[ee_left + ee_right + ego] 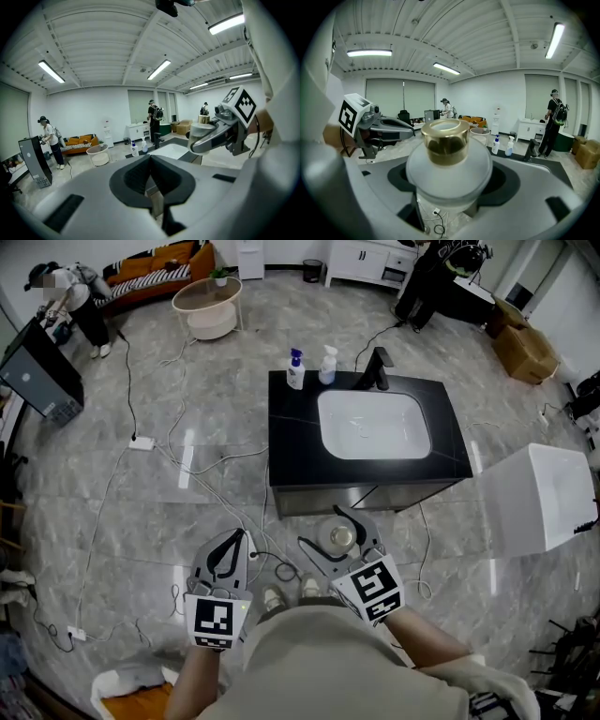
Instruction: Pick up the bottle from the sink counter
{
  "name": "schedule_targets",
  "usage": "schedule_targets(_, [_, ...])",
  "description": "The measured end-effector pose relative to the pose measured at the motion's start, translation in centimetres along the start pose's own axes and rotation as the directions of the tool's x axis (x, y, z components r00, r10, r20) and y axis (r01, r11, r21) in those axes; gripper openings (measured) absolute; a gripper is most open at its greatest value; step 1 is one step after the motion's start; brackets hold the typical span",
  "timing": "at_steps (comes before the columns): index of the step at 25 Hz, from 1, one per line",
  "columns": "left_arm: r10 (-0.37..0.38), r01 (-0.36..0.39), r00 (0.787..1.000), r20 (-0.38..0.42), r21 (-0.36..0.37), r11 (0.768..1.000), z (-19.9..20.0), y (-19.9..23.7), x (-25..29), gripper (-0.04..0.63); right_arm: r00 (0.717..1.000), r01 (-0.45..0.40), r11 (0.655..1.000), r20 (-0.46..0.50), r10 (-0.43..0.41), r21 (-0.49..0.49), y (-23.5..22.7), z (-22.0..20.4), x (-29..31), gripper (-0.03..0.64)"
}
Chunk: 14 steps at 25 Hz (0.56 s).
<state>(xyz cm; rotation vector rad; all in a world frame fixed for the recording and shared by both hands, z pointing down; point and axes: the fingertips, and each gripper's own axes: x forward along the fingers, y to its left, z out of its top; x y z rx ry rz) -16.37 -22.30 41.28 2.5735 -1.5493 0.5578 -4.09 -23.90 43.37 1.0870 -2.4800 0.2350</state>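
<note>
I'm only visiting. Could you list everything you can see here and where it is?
sink counter: one, black with a white basin, mid-room
faucet: one, black, counter's back edge
pump bottle: one, white and blue, counter's back left
spray bottle: one, pale, beside the pump bottle
gold-capped bottle: one, frosted white, in the right gripper
round table: one, white, far left
sofa: one, orange, far wall
cables: several, white, floor
left gripper: one, jaws together, empty
right gripper: one, clamped on the gold-capped bottle

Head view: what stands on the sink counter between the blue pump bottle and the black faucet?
A white spray bottle, upright; the head view shows it.
</note>
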Motion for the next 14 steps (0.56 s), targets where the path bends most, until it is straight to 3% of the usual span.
schedule_targets(8, [0.0,0.0,1.0,0.011,0.014,1.0,0.67,0.14,-0.76,0.006,1.0,0.01,1.0,0.013,-0.01,0.006,0.0,0.7,-0.47,0.33])
schedule_targets(14, [-0.004,0.004,1.0,0.009,-0.019,1.0,0.49,0.25,-0.81,0.006,1.0,0.002,1.0,-0.003,-0.002,0.007,0.51,0.53,-0.47,0.33])
